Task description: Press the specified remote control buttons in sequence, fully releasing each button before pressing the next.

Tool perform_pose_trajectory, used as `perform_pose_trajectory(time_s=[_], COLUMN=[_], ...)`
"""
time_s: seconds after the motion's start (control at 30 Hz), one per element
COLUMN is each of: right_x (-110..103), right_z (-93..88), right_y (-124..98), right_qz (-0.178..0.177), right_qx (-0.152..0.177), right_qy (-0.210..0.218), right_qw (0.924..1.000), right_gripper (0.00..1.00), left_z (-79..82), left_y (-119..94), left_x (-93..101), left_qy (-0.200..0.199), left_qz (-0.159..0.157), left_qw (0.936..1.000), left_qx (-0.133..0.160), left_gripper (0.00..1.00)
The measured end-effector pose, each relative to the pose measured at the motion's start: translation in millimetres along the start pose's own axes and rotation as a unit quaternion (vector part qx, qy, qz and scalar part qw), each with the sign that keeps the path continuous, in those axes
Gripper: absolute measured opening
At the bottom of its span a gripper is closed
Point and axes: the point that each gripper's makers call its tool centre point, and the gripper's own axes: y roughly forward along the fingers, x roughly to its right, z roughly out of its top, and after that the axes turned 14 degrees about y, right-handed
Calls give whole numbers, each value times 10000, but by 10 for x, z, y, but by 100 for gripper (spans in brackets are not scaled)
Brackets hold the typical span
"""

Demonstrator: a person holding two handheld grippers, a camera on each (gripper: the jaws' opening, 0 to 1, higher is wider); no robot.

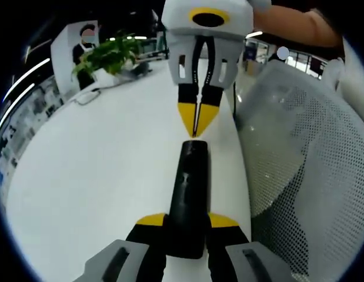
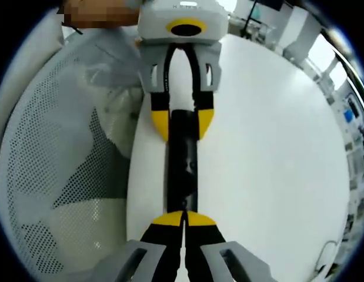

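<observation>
**Remote held at one end, pressing tip at the other**

The black remote control [image 1: 189,194] lies lengthwise on the white table [image 1: 99,176], near the edge beside a mesh chair [image 1: 305,153]. The left gripper [image 1: 187,226] has its yellow-tipped jaws closed on the sides of the remote's near end, pinning it. The right gripper [image 1: 194,120] has its jaws pressed together into a single point, which sits at the remote's far end; in the right gripper view the same closed tip [image 2: 183,218] meets the end of the remote [image 2: 182,170], though contact with any button cannot be confirmed.

Judgement: the remote appears rigid, light and smooth-cased, likely to slide under a push unless clamped by its long sides, as now.

No brand, label or button lettering is legible.
</observation>
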Motion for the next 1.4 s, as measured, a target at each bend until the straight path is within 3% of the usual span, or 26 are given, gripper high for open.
perform_pose_trajectory(time_s=[0.47,1.4], right_x=[22,-26], right_z=[76,71], right_y=[-40,183], right_qz=[-3,198], right_qx=[-20,-325], right_qy=[-92,-255], right_qw=[10000,9990], right_gripper=[0,0], left_z=[-3,-4], left_y=[1,7], left_x=[-9,2], left_qy=[-8,-11], left_qz=[6,0], left_qw=[10000,10000], left_qx=[2,21], left_gripper=[24,24])
